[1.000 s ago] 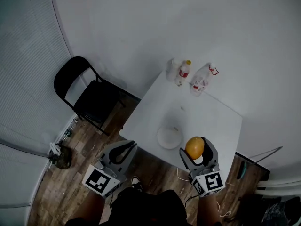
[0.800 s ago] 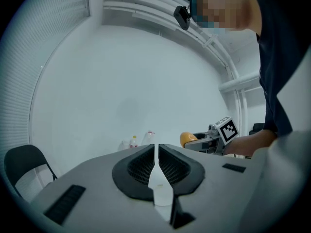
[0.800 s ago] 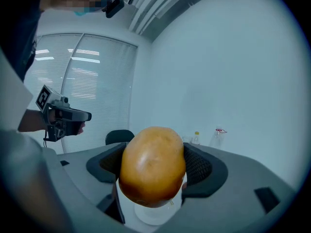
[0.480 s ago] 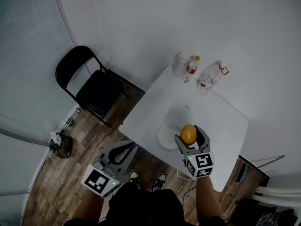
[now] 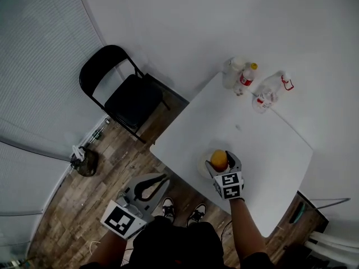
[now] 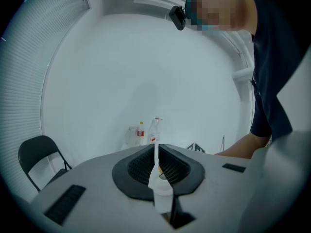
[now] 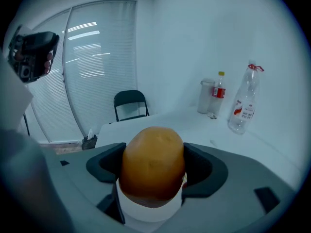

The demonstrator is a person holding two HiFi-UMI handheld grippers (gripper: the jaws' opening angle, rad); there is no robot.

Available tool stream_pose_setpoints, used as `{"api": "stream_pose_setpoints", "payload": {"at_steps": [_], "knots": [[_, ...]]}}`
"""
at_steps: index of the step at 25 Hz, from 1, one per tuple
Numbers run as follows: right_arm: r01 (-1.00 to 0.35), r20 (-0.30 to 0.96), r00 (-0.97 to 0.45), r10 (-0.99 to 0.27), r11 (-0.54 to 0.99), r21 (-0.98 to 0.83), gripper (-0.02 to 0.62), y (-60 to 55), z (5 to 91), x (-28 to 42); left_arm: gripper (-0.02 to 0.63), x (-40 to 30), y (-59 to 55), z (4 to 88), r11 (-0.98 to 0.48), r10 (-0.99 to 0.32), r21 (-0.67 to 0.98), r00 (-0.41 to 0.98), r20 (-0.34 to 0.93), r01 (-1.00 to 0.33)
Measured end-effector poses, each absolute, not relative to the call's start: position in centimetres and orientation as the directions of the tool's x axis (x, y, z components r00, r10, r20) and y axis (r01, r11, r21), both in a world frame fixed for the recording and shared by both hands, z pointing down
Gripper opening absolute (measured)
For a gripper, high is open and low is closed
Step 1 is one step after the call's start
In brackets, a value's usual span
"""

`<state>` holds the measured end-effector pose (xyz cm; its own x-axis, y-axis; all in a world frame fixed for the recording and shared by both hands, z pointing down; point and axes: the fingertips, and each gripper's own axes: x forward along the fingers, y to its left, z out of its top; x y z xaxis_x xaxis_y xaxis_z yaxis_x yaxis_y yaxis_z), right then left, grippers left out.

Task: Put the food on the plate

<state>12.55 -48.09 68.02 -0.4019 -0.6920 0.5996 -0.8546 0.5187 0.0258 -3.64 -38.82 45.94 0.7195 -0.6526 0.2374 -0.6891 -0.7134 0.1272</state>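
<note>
There is one piece of food (image 7: 152, 163), a rounded orange-brown lump, and the right gripper (image 5: 220, 164) pinches it between its two jaws, dark pads tight against both sides. In the head view it sits over the single white plate (image 5: 203, 162), which lies near the near edge of the one white table (image 5: 263, 144); whether the food touches the plate cannot be told. The left gripper (image 6: 155, 149) is held off the table's near-left side, above the wooden floor (image 5: 67, 206), with its jaws pressed together and nothing between them. Each gripper carries one cube with black-and-white square markers. Three containers stand close together at the table's far corner: a whitish container (image 5: 231, 72), a small bottle (image 5: 245, 78) with a yellow cap and a red label, and a clear bottle (image 5: 269, 94) with a red label and a red ring at its neck. The print on both labels is too small to read. One black folding chair (image 5: 126, 94) stands on the floor to the left of the table, beside the slatted blinds (image 5: 39, 77).
</note>
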Motion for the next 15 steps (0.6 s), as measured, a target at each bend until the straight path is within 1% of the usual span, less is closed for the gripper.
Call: {"api": "stream_pose_setpoints", "payload": {"at_steps": [6, 10, 15], "knots": [[-0.838, 0.644, -0.406, -0.648, 0.545, 0.021, 0.368, -48.5, 72.0, 12.2, 0.043, -3.9, -39.3, 46.4, -0.695, -0.672, 0.110, 0.696, 0.252, -0.711], [-0.823, 0.673, -0.405, -0.619, 0.568, 0.027, 0.368, -48.4, 73.3, 11.5, 0.043, -4.3, -39.1, 47.1, -0.674, -0.678, 0.151, 0.686, 0.263, -0.724], [-0.824, 0.695, -0.391, -0.604, 0.565, 0.028, 0.368, -48.4, 74.9, 11.7, 0.043, -4.0, -39.1, 47.7, -0.680, -0.670, 0.150, 0.691, 0.271, -0.718]]}}
